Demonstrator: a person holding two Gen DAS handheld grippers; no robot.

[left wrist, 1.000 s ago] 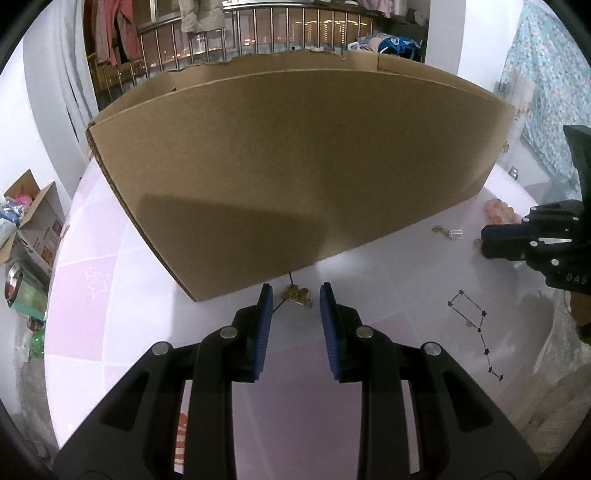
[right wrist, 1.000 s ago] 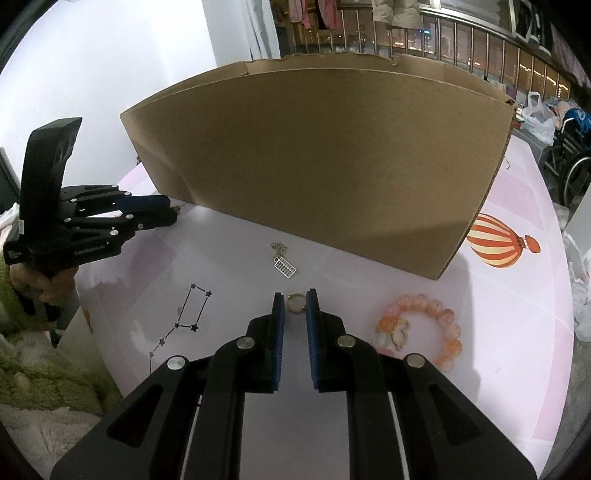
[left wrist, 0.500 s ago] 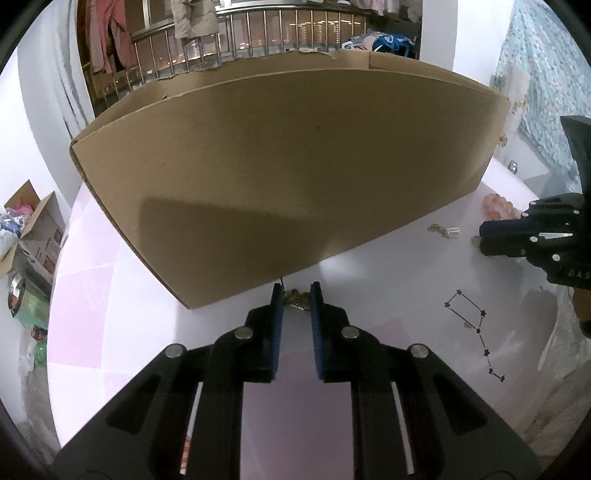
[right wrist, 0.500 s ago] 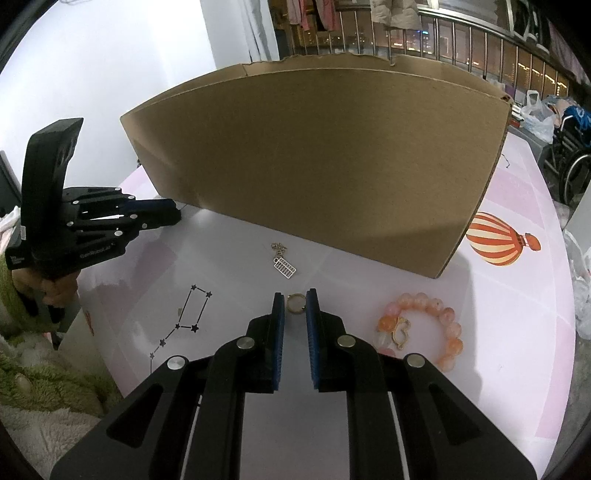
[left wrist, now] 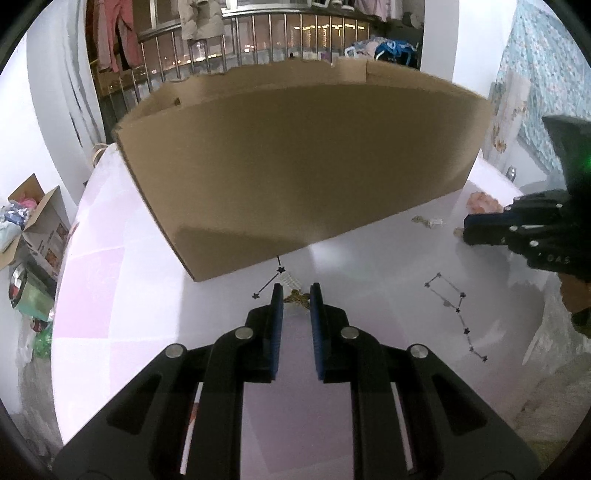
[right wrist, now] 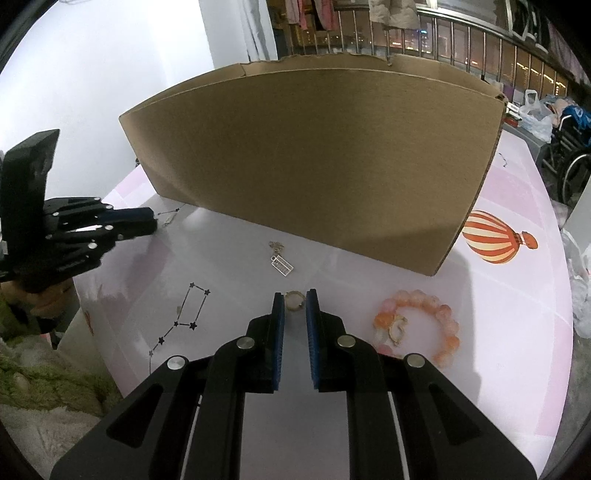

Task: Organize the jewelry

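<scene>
Left gripper (left wrist: 296, 295) pinches a small gold filigree charm (left wrist: 298, 298) near the plain brown corrugated cardboard box (left wrist: 295, 166). Right gripper (right wrist: 294, 300) clamps a thin round gold ring (right wrist: 294, 299) above the glossy white table (right wrist: 229, 266); a peach bead bracelet (right wrist: 419, 328) lies just beside.

Printed balloon (right wrist: 496, 236) on counter (right wrist: 517, 314), right of box corner. Constellation prints (right wrist: 184, 314) nearer left edge. Wheelchair (right wrist: 569, 155) far right. Railing (left wrist: 229, 48) with hung clothes (left wrist: 110, 33) behind. Open carton (left wrist: 33, 218) on floor, left.

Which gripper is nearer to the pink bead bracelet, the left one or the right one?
Right. The right gripper sits just beside the pink bead bracelet; the left gripper is far across the table.
</scene>
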